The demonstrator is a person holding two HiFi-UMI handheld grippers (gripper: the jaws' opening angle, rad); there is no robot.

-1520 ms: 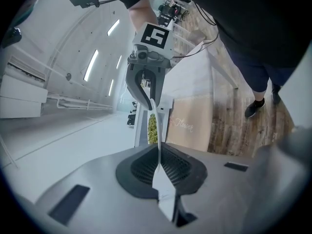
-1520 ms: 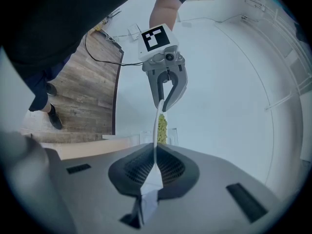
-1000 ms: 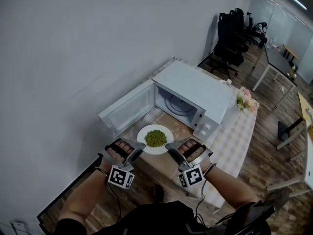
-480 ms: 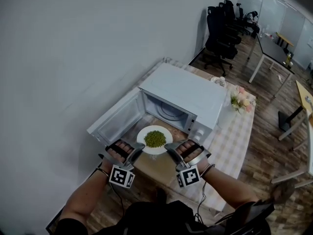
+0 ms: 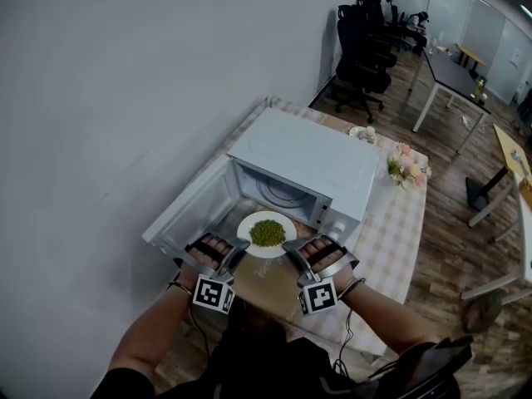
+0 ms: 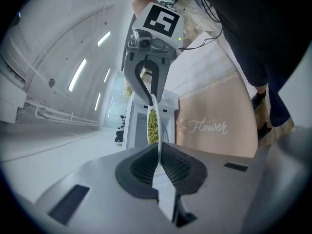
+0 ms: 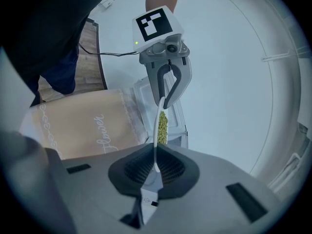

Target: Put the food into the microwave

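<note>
The plate (image 5: 266,233) has neared the microwave (image 5: 303,169), partly hiding its sill, pinched by left claw (image 5: 238,248) and right claw (image 5: 288,247).

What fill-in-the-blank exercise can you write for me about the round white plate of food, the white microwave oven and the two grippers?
1. The heap of small round peas on the round white plate is ____ in colour.
2. The hinged door of the white microwave oven stands ____.
3. The left gripper is shut on the plate's left edge, and the right gripper is shut on its ____ edge.
Missing words: green; open; right.
</note>
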